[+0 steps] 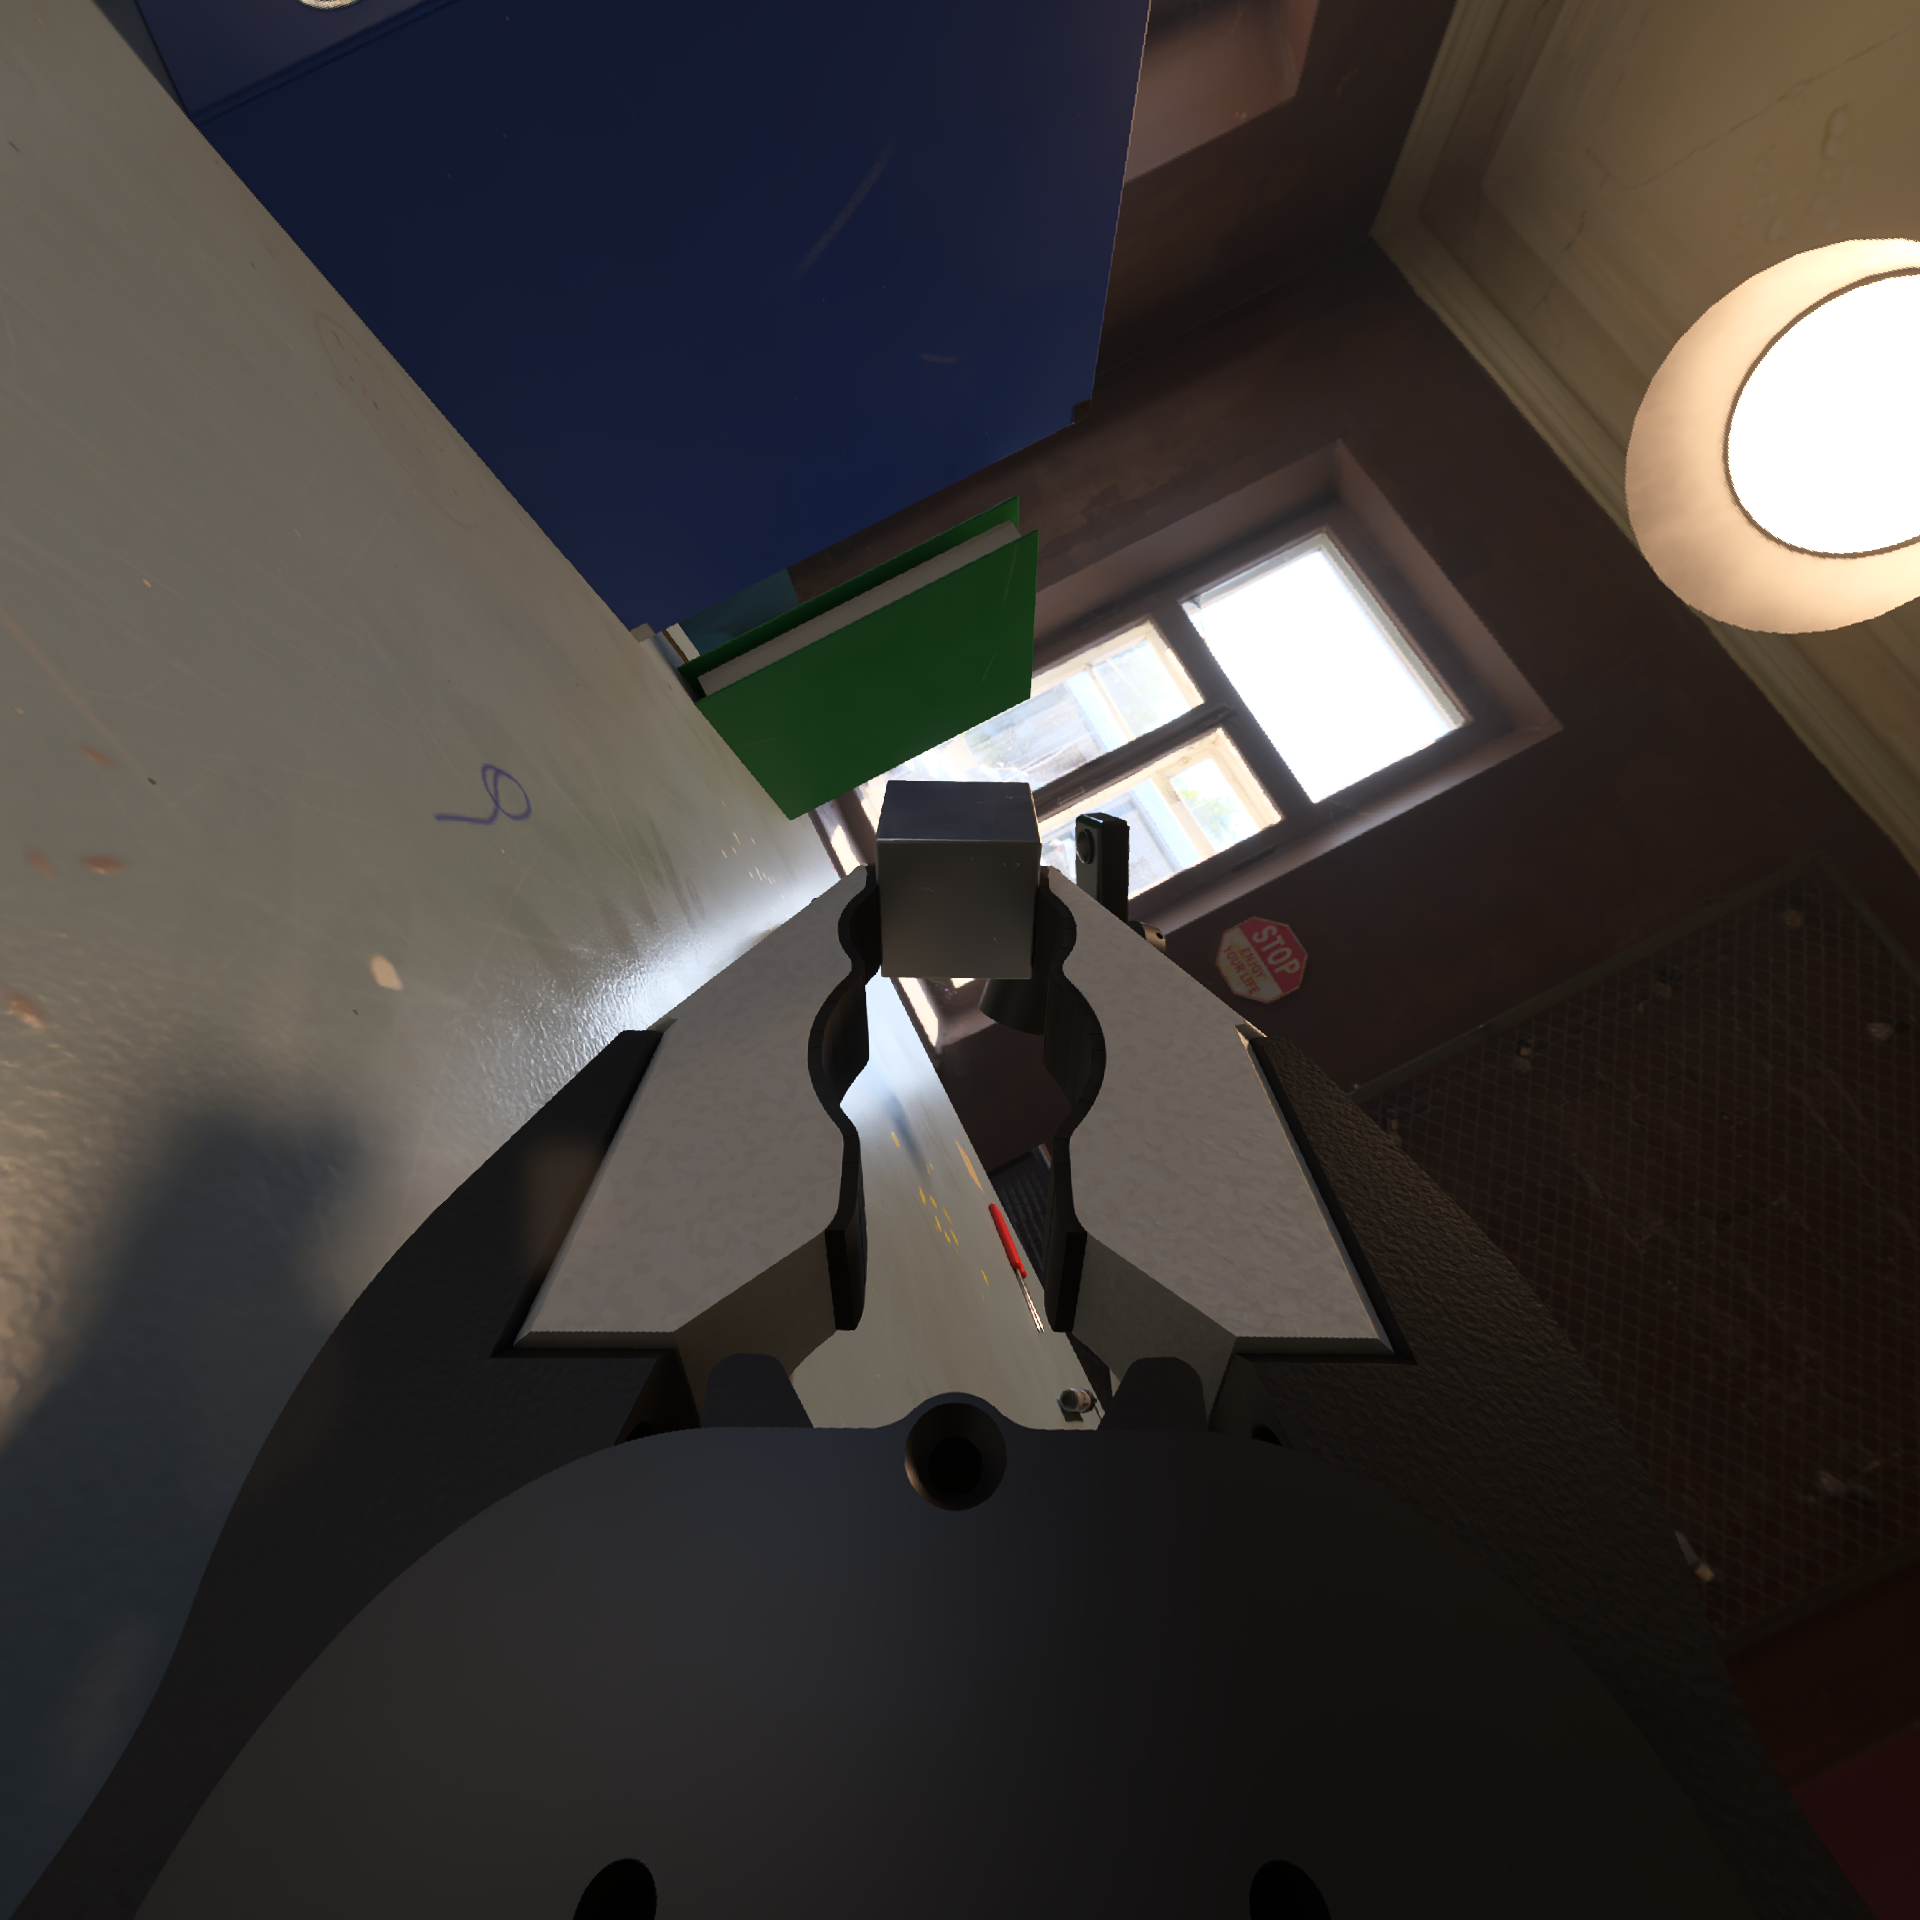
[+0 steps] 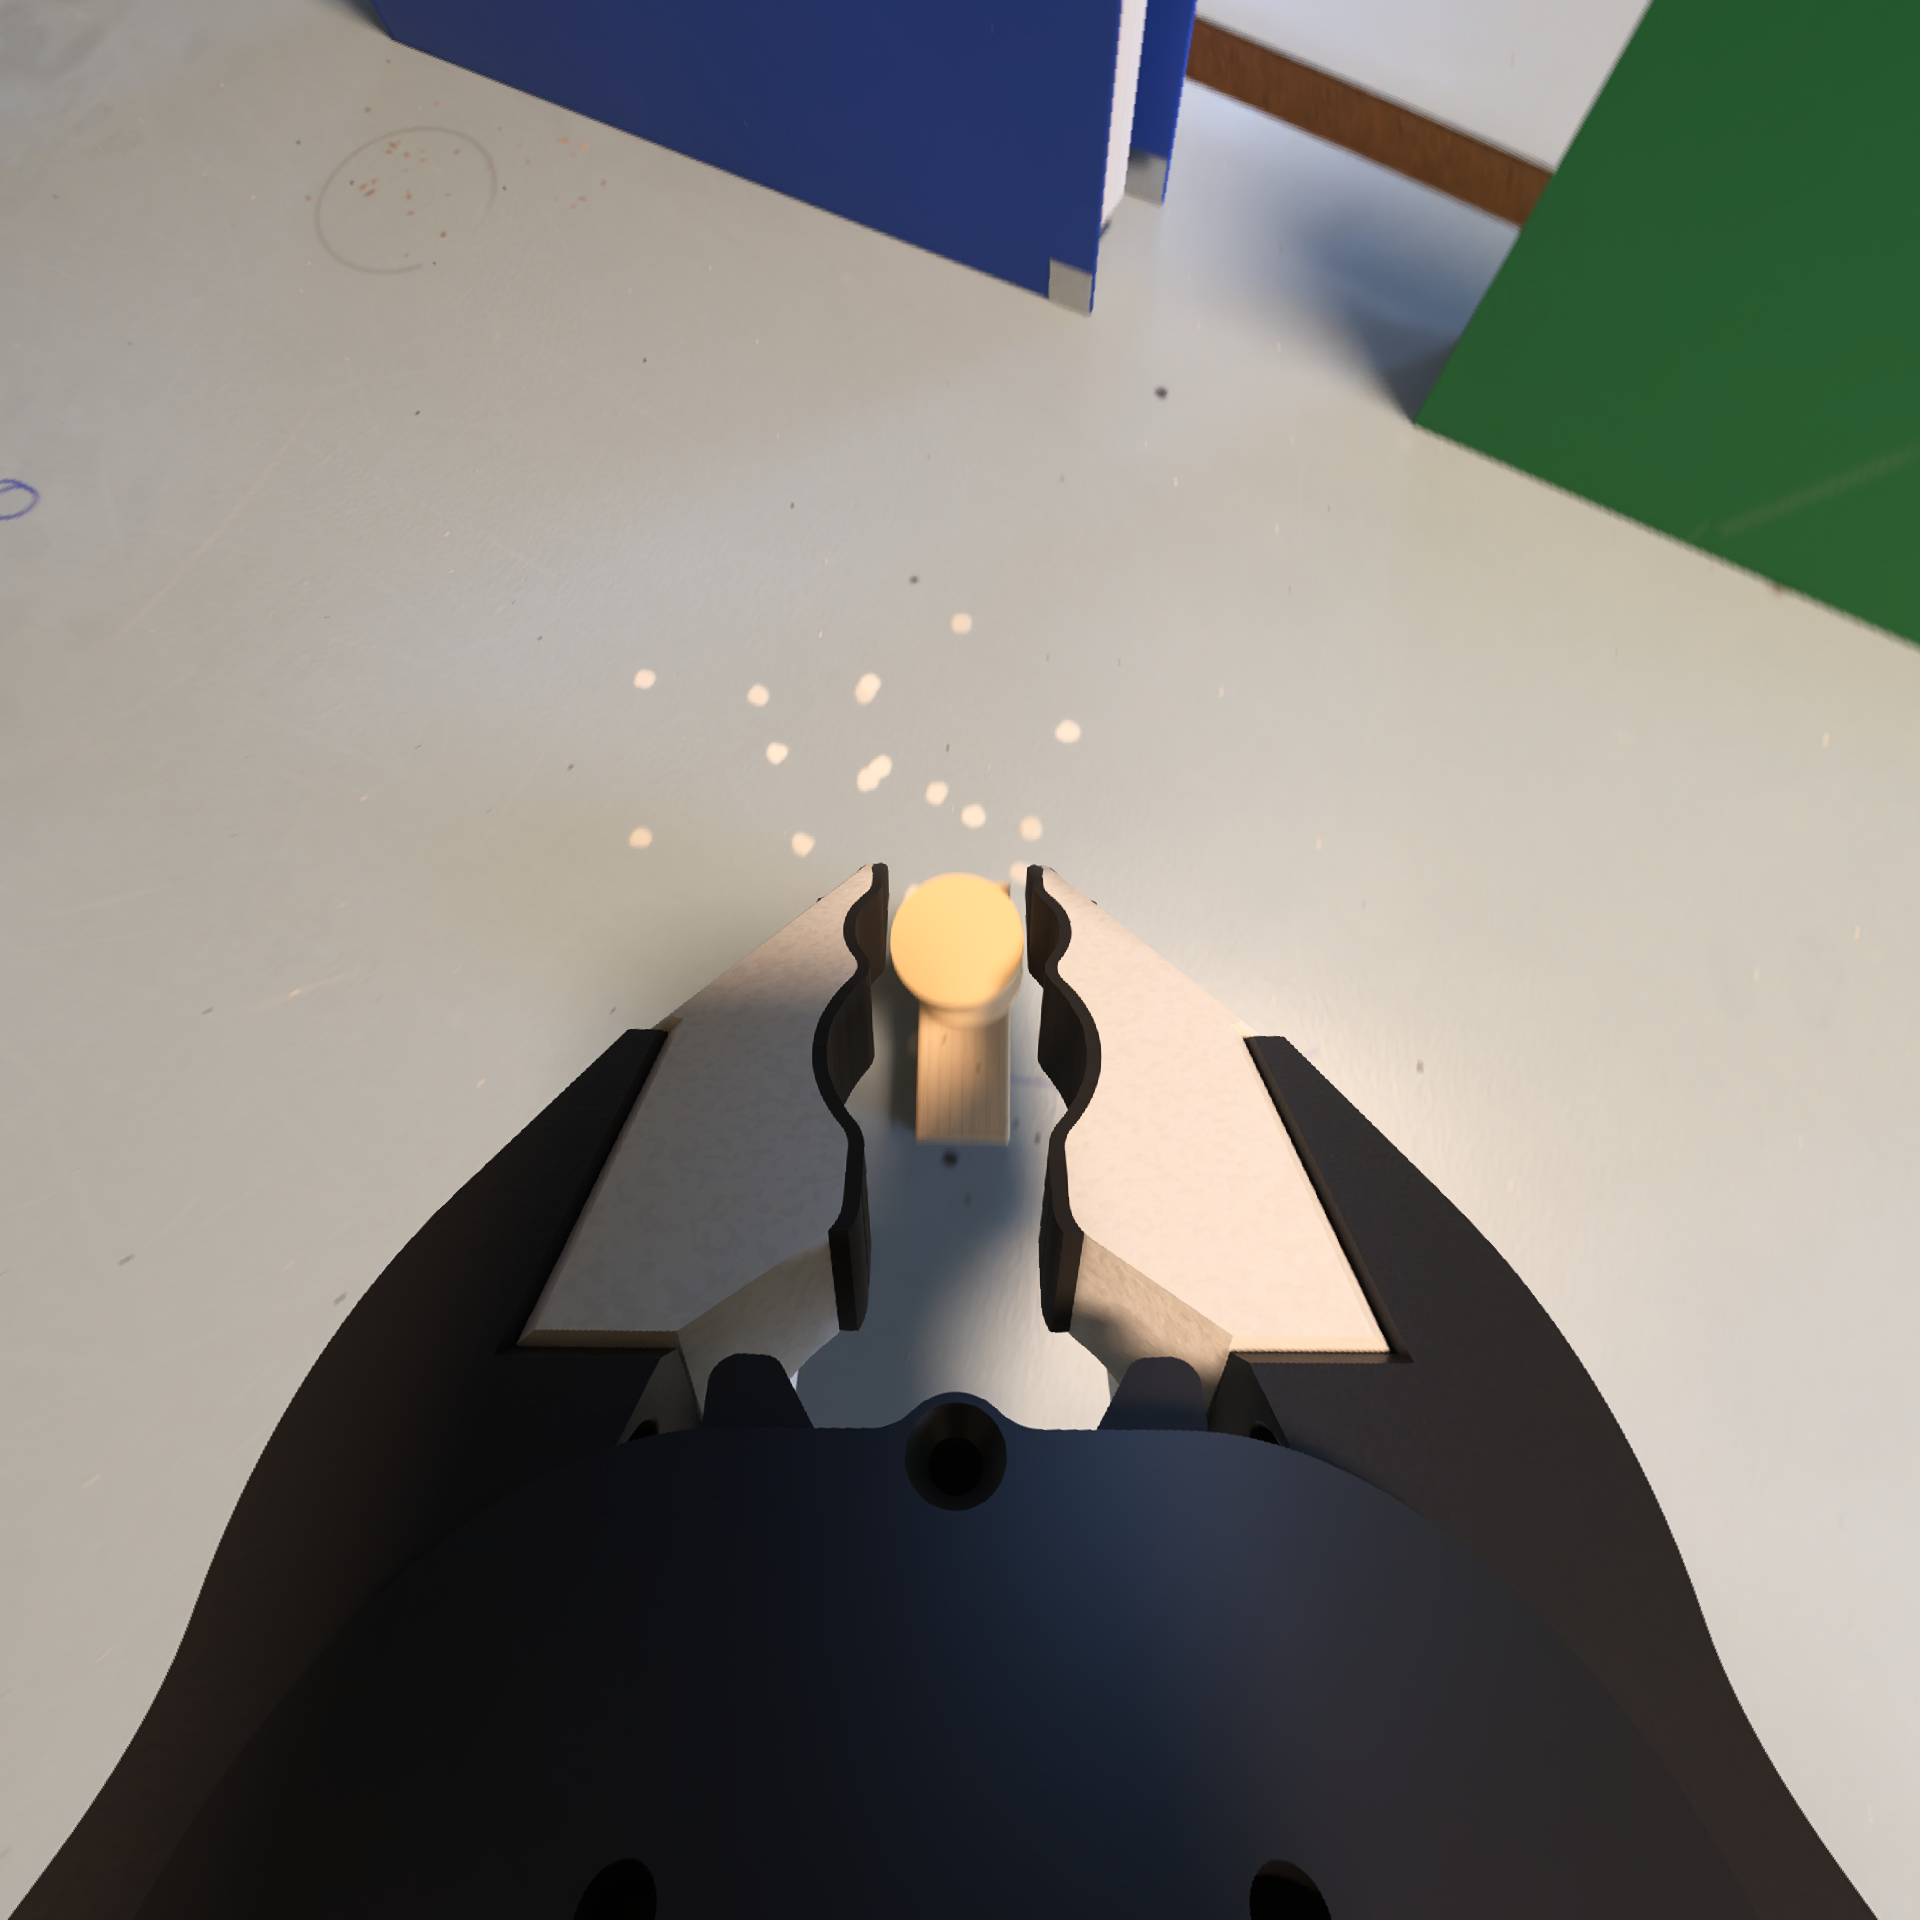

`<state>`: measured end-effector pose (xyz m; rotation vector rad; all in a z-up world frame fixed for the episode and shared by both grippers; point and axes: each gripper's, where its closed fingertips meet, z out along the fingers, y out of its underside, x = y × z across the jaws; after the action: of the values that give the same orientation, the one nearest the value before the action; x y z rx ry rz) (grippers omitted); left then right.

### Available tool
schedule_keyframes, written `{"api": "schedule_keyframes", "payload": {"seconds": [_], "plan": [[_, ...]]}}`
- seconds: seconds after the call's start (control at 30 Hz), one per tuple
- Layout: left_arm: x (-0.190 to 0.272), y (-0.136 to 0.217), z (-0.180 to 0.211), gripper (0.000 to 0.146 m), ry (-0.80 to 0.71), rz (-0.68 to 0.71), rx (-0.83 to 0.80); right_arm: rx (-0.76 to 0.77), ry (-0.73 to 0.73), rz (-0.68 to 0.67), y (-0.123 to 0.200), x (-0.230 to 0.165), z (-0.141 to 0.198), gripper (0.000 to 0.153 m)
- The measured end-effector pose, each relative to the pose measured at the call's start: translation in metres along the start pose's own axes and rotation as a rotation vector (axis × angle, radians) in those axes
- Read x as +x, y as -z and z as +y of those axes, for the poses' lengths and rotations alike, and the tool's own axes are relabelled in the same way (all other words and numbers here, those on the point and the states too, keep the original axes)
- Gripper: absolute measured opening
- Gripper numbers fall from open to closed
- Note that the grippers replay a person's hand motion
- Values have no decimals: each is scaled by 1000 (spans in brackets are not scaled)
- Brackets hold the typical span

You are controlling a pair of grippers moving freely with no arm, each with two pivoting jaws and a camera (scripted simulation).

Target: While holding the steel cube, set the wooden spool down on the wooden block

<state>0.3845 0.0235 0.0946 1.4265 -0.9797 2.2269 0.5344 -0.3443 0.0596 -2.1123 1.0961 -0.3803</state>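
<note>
Left wrist view, frame centre: left gripper [image 1: 957, 904] closed on the small grey steel cube [image 1: 957, 891], both fingertips touching its side faces. Camera is rolled, so the scratched white tabletop [image 1: 260, 644] fills the left of the frame. Beyond the cube: a green hardcover book [image 1: 883, 686], then a large blue book [image 1: 665, 260] at upper centre. Only this view shows the room: a window [image 1: 1247, 707], a round ceiling lamp [image 1: 1808, 416] at right edge, a red octagonal sign [image 1: 1261, 958] with white lettering, a red-handled tool [image 1: 1006, 1242] low between the fingers.

Right wrist view: right gripper [image 2: 957, 925] narrowly open around the pale round wooden spool [image 2: 956, 940]; contact cannot be judged. The spool sits over the far end of the tan rectangular wooden block [image 2: 964, 1091], which lies on the tabletop; whether it rests on the block is unclear. Farther off, blue book upper centre, green book upper right.
</note>
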Motion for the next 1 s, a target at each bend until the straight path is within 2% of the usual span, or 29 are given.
{"api": "schedule_keyframes", "payload": {"seconds": [0.07,0.13,0.2,0.27,0.43,0.5,0.53,0.6,0.7,0.77,0.83,0.9,1.0], "plan": [[0,0,0,28,-1,-1,-2,22,41,11,-12,2,-4,28],[0,0,0,28,-1,-3,1,-48,50,52,-20,8,2,32],[0,1,0,28,-2,-4,6,-96,67,92,-16,12,5,37],[0,2,-1,28,-4,-6,8,-49,45,97,-2,13,-3,46],[0,0,1,28,2,-6,-8,333,-112,33,65,20,-49,49],[-1,0,3,28,0,-7,-18,505,-187,17,95,29,-59,50],[-1,-1,4,28,-4,-9,-23,590,-237,46,108,39,-60,55],[-1,-2,7,28,-27,-20,-37,694,-298,158,125,61,-50,71],[-1,-2,13,28,-102,-51,-79,661,-247,407,131,89,-12,72],[-1,-2,17,28,-157,-77,-111,654,-223,506,133,95,12,71],[-1,-2,20,28,-207,-105,-140,673,-284,466,129,91,27,75],[-3,-3,23,28,-253,-137,-163,640,-347,405,123,87,38,85],[-5,-6,29,28,-299,-165,-209,571,-357,418,112,89,54,92]]}}
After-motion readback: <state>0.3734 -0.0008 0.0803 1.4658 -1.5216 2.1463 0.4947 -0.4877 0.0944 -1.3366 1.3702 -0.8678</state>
